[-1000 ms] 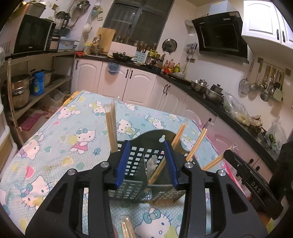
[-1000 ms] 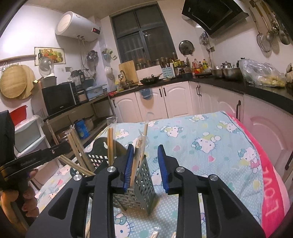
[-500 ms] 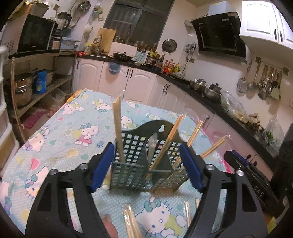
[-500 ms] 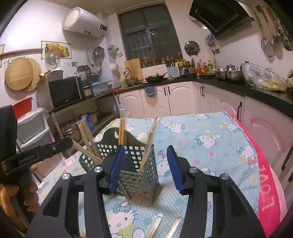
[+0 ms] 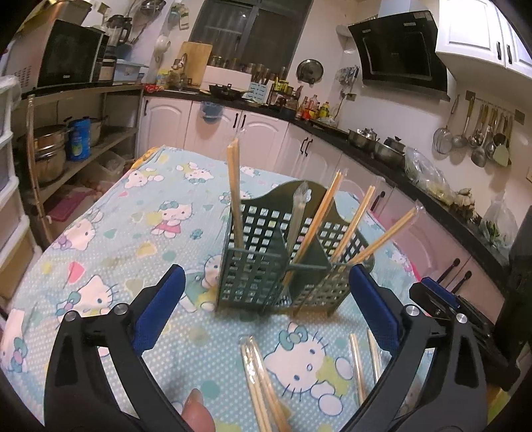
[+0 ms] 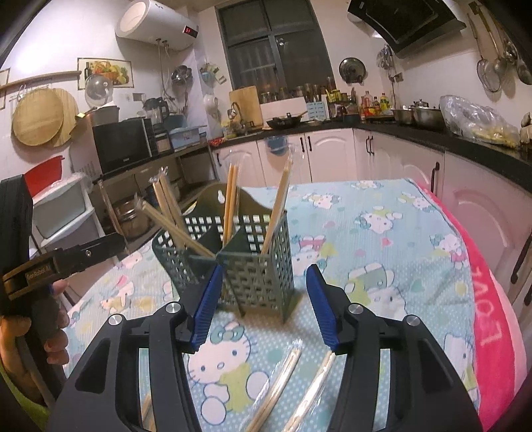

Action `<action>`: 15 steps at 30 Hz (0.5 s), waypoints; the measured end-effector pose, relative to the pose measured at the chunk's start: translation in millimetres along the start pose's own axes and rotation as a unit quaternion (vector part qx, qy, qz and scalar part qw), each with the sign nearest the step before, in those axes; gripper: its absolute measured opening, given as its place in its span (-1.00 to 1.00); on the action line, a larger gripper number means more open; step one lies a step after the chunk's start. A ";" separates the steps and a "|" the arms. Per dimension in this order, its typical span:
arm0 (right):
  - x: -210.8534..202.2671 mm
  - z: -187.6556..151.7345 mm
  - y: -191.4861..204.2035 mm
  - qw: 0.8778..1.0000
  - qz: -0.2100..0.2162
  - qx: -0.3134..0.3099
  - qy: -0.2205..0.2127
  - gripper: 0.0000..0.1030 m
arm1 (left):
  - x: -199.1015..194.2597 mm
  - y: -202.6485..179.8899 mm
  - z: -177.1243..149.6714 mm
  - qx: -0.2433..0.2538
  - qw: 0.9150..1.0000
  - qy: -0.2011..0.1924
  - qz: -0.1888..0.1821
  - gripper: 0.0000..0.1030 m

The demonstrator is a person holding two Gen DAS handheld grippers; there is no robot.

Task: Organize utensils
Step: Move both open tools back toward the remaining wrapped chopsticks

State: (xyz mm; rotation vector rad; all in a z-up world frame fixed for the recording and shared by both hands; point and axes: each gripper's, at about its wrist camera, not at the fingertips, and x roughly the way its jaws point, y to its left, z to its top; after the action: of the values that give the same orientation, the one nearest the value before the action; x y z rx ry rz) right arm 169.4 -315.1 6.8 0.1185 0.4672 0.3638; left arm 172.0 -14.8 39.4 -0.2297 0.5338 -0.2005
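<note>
Heater [image 6: 156,25] in right view only; caddy [image 5: 282,266] maybe 3-part.

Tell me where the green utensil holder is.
The holder stands mid-table on the cartoon cloth, just beyond both grippers, with wrapped chopsticks lying before it.

Table under a cartoon-cat cloth [image 5: 139,232], green perforated utensil caddy [image 5: 266,272] stood at centre, wrapped chopstick pairs [image 5: 262,385] lay at its six o'clock
</note>
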 end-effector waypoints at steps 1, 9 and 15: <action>0.0 -2.1 0.6 1.000 0.000 -0.001 0.004 -0.02 | -0.5 0.8 -1.9 0.000 1.000 0.002 0.000 0.75; -2.0 -8.2 4.6 1.000 -0.004 -0.011 0.021 -0.02 | -1.5 11.8 -18.6 -0.001 1.000 0.022 0.008 0.75; -2.4 -13.2 9.0 0.999 -0.002 -0.021 0.033 -0.02 | 0.9 18.8 -32.4 -0.003 0.999 0.043 0.009 0.75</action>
State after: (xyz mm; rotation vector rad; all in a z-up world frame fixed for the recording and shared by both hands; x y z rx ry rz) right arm 158.5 -307.2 -2.2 0.0656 0.5241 0.3741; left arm 158.3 -2.4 6.8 -0.2238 0.6209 -0.1916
